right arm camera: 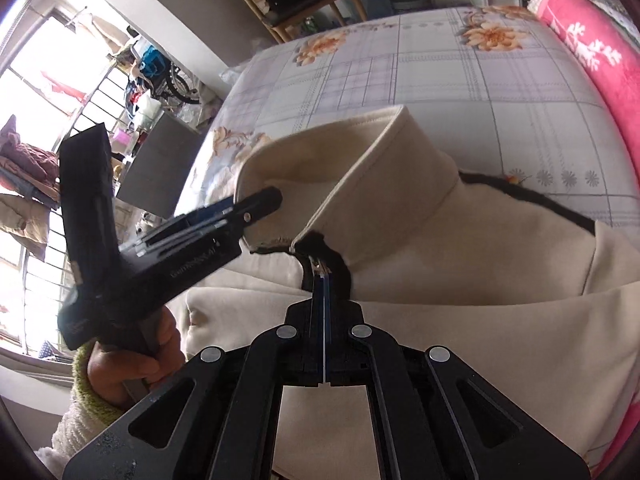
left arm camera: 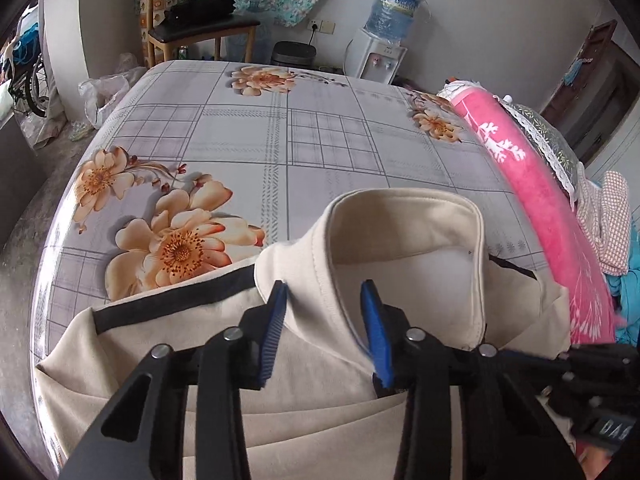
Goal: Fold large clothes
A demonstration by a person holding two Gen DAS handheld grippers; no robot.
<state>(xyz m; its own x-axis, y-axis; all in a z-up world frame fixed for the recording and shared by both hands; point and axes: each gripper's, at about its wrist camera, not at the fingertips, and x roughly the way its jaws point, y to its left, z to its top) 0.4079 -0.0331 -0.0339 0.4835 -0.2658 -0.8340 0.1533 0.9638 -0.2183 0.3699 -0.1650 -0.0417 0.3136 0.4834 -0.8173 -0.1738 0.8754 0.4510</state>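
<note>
A cream jacket with dark trim lies at the near end of the flowered bed sheet, its stand-up collar raised. My left gripper has its blue pads on either side of a thick fold at the collar's left side and is shut on it. In the right wrist view it reaches into the collar from the left, held by a hand. My right gripper is shut on the dark-trimmed front edge of the jacket just below the collar.
A rolled pink blanket runs along the bed's right side, with a pile of clothes beyond it. Past the far edge stand a wooden chair, a dark bin and a water dispenser. Bags and a bicycle sit left.
</note>
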